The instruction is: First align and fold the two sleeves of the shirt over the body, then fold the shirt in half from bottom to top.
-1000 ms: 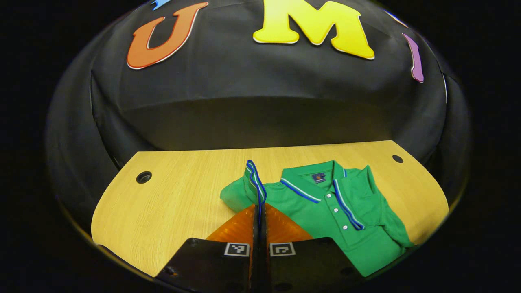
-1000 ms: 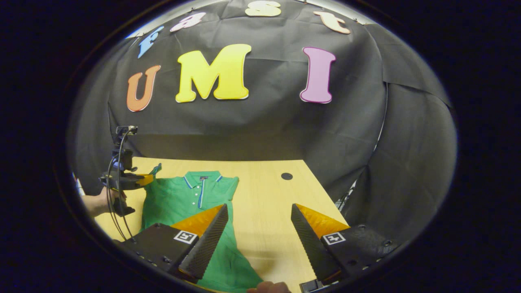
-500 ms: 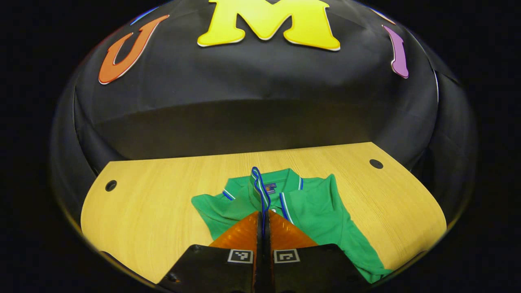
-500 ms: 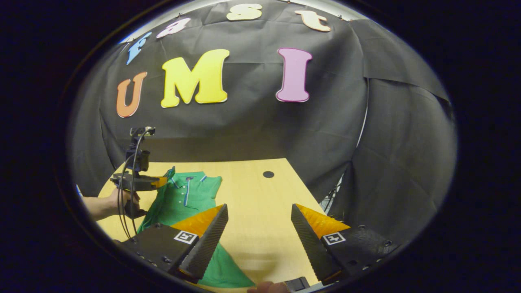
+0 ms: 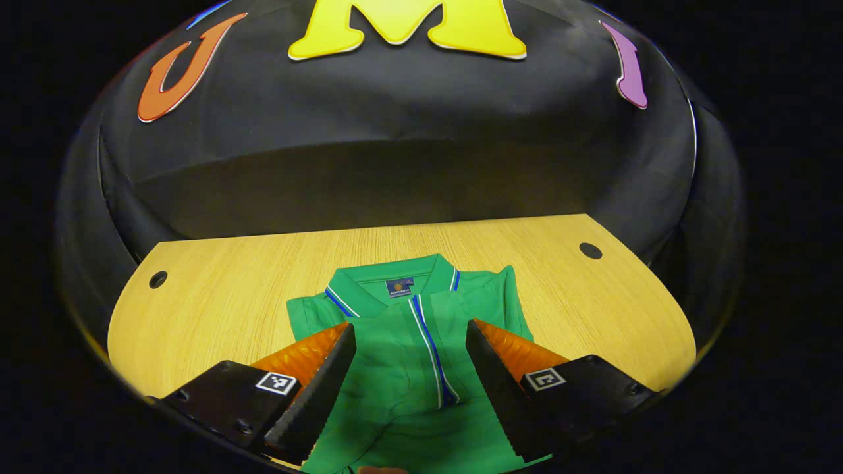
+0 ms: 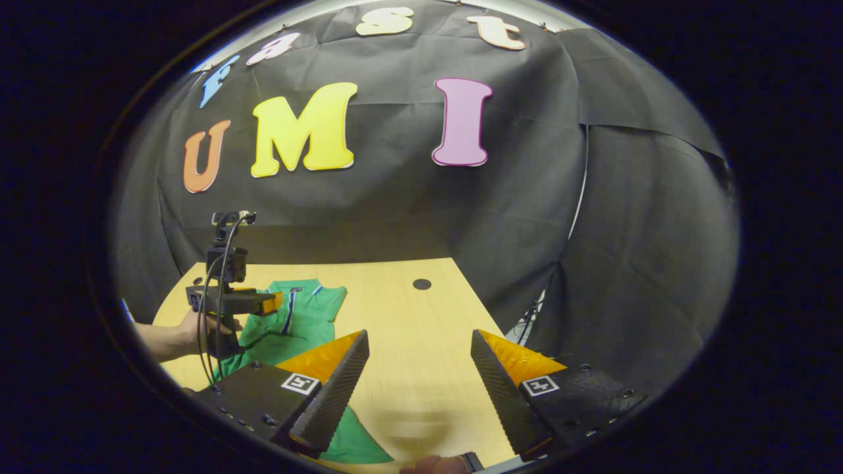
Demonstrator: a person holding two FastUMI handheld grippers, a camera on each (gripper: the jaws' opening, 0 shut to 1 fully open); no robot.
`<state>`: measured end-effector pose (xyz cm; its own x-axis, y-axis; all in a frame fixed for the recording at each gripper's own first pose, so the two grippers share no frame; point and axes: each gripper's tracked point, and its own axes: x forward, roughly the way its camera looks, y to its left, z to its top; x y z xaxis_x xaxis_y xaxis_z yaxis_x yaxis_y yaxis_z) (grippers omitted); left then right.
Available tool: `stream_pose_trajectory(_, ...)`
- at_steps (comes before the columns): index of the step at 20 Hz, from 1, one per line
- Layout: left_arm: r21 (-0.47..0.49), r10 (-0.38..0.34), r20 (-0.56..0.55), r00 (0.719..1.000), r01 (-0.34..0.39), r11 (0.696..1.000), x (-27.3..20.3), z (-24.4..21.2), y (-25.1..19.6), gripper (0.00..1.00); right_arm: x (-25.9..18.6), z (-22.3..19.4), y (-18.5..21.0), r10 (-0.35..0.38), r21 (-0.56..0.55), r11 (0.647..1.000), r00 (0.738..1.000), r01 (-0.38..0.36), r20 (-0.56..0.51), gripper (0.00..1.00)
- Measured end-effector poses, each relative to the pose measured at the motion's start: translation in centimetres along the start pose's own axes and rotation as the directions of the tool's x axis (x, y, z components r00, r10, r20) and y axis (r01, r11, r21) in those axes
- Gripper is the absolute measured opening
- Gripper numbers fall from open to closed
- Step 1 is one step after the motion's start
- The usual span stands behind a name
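So the green polo shirt with the blue-and-white striped collar and placket (image 5: 408, 329) is lying on the light wooden tabletop (image 5: 217, 296), collar pointing toward the black cloth back wall (image 5: 395, 164). In the left gripper view a sleeve is folded over the front, its striped cuff running down the middle of the body. The left gripper (image 5: 409, 342) hangs right over the shirt with its jaws spread wide, nothing between them, just green fabric showing in the gap; can't tell whether the tips actually touch the cloth. In the right gripper view the right gripper (image 6: 416, 359) also has its jaws spread apart and empty, hovering over bare tabletop beside the shirt's lower edge (image 6: 355, 447), which peeks out under its left finger. Same view shows the left gripper (image 6: 267, 303) farther off at the left, held by a hand (image 6: 197, 329) with cables hanging off it, sitting over the shirt's collar end (image 6: 309, 296). There's a small dark round hole in the tabletop (image 6: 421, 284) near the far edge, well apart from the shirt.
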<state>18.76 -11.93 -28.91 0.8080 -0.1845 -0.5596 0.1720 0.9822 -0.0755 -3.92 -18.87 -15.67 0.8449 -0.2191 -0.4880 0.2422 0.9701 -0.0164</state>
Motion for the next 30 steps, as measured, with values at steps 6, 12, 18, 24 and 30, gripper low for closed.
stream_pose_trajectory(6, -0.031, 0.038, 0.097, 0.995, -0.035, 0.999, -6.2, 3.3, 1.2, 1.00, -0.5, 1.4, 2.1, 0.067, -0.027, 0.997, 0.996, -0.066, 0.050, 0.95)
stream_pose_trajectory(12, -0.035, 0.090, 0.210, 0.974, -0.085, 0.996, -15.8, 6.1, 3.3, 1.00, -1.2, 1.9, 5.5, 0.158, -0.070, 0.986, 0.984, -0.153, 0.082, 0.95)
stream_pose_trajectory(18, -0.021, 0.123, 0.254, 0.959, -0.121, 0.992, -23.1, 4.5, 5.3, 1.00, -2.1, 0.3, 7.2, 0.240, -0.140, 0.963, 0.969, -0.230, 0.060, 0.95)
stream_pose_trajectory(24, 0.022, 0.112, 0.190, 0.975, -0.118, 0.993, -27.1, -1.2, 6.5, 1.00, -2.0, -4.7, 8.1, 0.321, -0.200, 0.922, 0.944, -0.331, -0.084, 0.95)
stream_pose_trajectory(30, 0.059, 0.076, -0.007, 0.997, -0.075, 0.995, -29.1, -9.9, 8.1, 1.00, -2.4, -11.0, 8.5, 0.348, -0.237, 0.883, 0.903, -0.406, -0.250, 0.98)
